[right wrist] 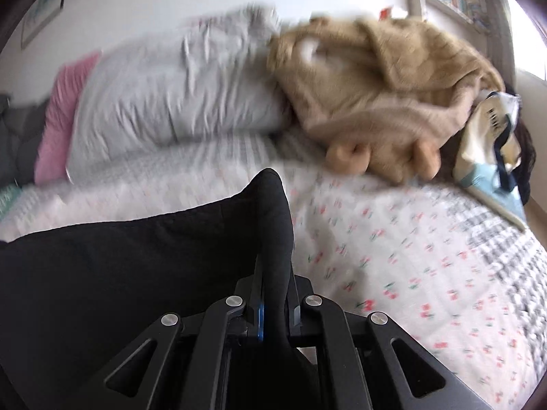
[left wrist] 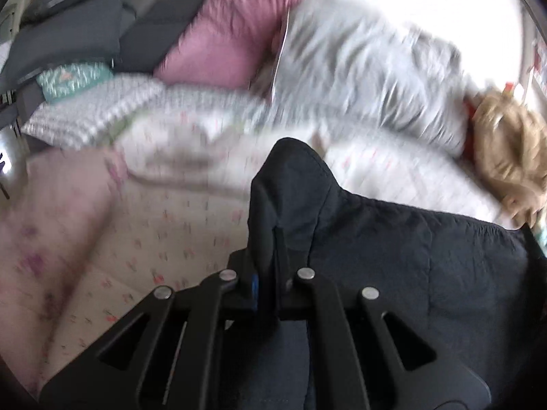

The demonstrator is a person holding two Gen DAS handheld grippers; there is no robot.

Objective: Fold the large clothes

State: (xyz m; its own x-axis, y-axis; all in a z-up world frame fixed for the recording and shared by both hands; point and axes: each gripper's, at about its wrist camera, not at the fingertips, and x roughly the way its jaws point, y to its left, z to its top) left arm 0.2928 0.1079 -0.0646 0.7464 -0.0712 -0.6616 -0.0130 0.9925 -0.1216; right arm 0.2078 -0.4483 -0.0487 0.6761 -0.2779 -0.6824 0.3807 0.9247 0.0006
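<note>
A large dark navy garment [left wrist: 410, 266] hangs between my two grippers above the bed. In the left wrist view my left gripper [left wrist: 273, 239] is shut on one corner of it, and the cloth bunches up over the fingers and hides their tips. The rest of the fabric stretches away to the right. In the right wrist view the same dark garment [right wrist: 119, 273] spreads to the left, and my right gripper [right wrist: 273, 239] is shut on its other corner, which is folded over the fingers.
The bed's floral quilt [right wrist: 393, 256] lies below. At its head are a grey pillow [right wrist: 171, 102], a pink pillow [left wrist: 232, 30] and a tan fleece garment [right wrist: 376, 95]. A pale bag [right wrist: 492, 143] sits at the right edge. Dark grey cushions [left wrist: 68, 27] are at far left.
</note>
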